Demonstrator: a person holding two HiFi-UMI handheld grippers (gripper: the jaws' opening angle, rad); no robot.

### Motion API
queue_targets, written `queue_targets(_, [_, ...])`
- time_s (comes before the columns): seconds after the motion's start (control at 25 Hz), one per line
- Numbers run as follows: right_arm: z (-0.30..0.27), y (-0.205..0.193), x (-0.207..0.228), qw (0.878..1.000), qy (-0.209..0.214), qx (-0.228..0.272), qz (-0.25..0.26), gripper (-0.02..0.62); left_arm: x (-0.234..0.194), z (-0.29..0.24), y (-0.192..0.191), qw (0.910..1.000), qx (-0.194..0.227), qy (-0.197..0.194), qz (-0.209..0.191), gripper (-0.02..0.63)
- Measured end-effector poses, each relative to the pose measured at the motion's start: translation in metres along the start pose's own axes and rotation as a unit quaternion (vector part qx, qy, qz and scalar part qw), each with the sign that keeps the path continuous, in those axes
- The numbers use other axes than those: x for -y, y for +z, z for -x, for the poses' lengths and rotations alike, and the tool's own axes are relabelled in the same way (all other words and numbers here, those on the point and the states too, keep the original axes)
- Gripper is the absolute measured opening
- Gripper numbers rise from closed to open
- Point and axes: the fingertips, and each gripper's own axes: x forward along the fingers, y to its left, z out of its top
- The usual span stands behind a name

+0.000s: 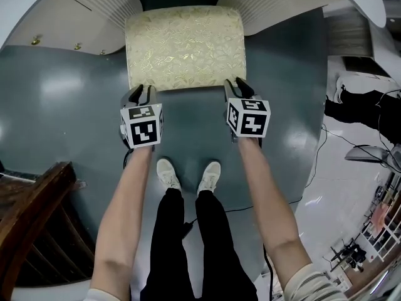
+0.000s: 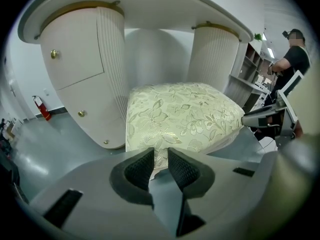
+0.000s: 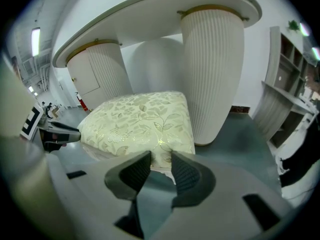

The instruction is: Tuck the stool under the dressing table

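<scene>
**A:** Where is the stool now?

**B:** I see the stool (image 1: 183,46) on the grey floor (image 1: 62,105), between the two ribbed pedestals (image 2: 212,59) of the dressing table (image 2: 150,4). Its far part is already under the table top. The near part is outside of it.

**A:** And your grippers?

**B:** Both are at the stool's edge that is farthest from the dressing table. My left gripper (image 1: 143,93) is at the corner on the side of the table's pedestal with the brass knobs (image 2: 53,54). My right gripper (image 1: 237,85) is at the other corner.

**A:** The fingers, how do they stand?

**B:** On both grippers they stand apart, with a gap between the pads. Through this gap I see the flowered cushion (image 3: 145,119). The tips are right at the cushion's edge, but I do not see them clamped on it.
</scene>
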Motion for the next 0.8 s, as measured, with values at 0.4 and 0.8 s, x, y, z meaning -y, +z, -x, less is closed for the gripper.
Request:
queue_targets(0.4, [-0.011, 0.011, 0.001, 1.0, -0.001, 0.002, 0.0, 0.124, -0.006, -0.012, 0.013, 0.9997, -0.003, -0.01, -0.023, 0.08])
queue_targets(0.8, [-0.028, 0.036, -0.001, 1.0, 0.01, -0.003, 0.012, 0.124, -0.02, -0.027, 0.04, 0.9992, -0.005, -0.001, -0.039, 0.08])
